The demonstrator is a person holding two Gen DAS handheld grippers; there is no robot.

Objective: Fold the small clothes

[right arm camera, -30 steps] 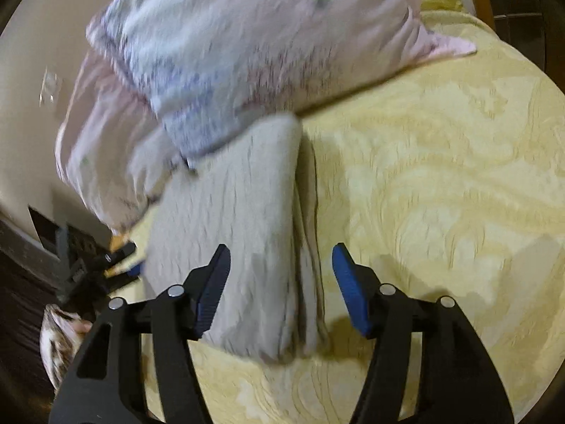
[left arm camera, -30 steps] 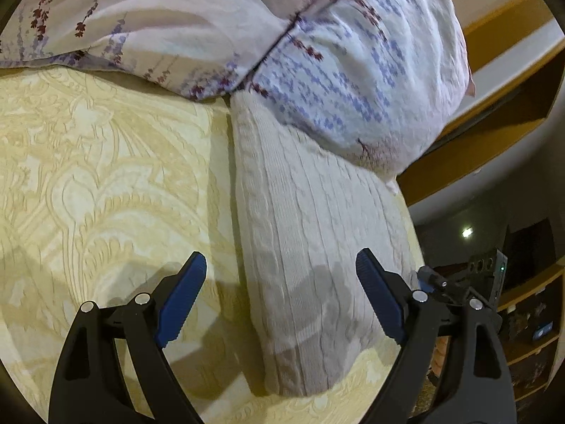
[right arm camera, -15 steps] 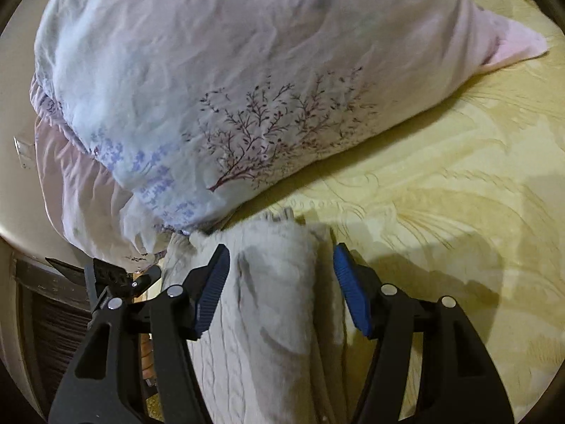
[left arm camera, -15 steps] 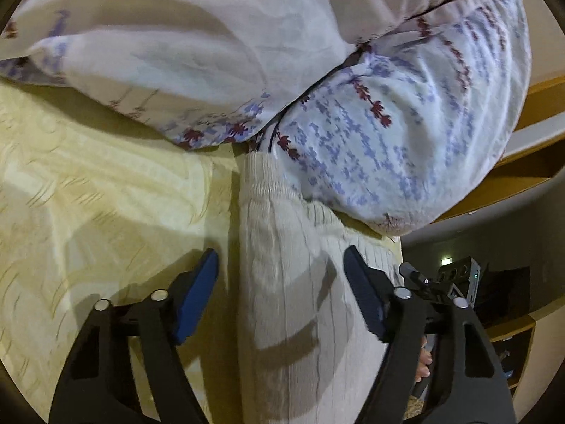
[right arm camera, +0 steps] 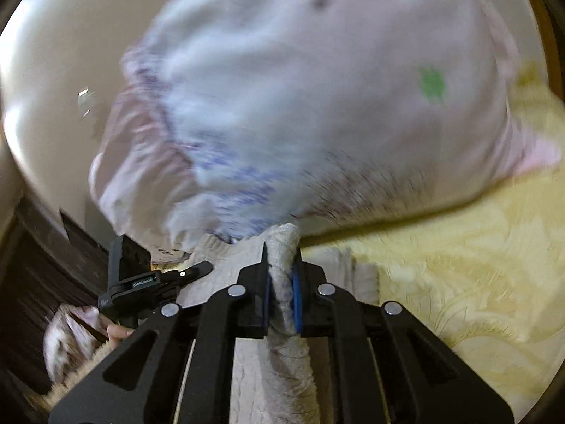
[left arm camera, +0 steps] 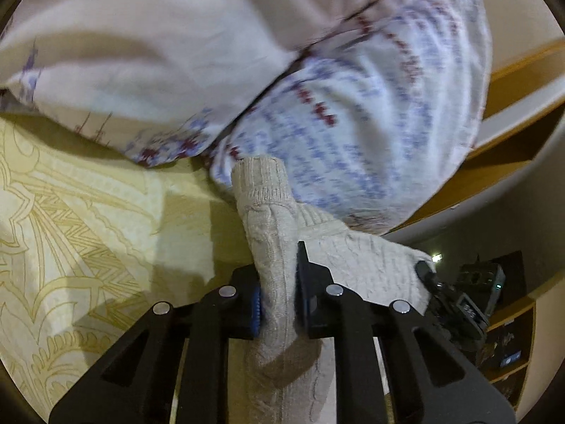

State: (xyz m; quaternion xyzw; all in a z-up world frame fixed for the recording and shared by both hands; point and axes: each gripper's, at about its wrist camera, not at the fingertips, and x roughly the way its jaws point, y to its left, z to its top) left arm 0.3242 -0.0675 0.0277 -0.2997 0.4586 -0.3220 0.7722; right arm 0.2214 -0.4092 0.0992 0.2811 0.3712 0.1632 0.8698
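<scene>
A cream cable-knit garment [left arm camera: 272, 226], folded into a long strip, lies on the yellow patterned bedspread [left arm camera: 81, 233] with its far end against the pillows. My left gripper [left arm camera: 279, 282] is shut on a pinched ridge of the knit near that far end. The right wrist view shows the same garment [right arm camera: 282, 364]. My right gripper [right arm camera: 281, 282] is shut on its bunched edge, which pokes up between the blue pads [right arm camera: 296, 293]. The other gripper shows in each view, at the garment's far side [right arm camera: 141, 282].
Two floral pillows [left arm camera: 353, 113] lie right behind the garment, touching it; they also fill the right wrist view [right arm camera: 317, 106]. The bed's edge runs along the garment's side, with wooden shelves [left arm camera: 512, 70] and dark furniture beyond. Bedspread extends to the right [right arm camera: 476, 282].
Both grippers were open astride the garment's far end. They have closed on it, pinching the knit into ridges that lift off the bedspread.
</scene>
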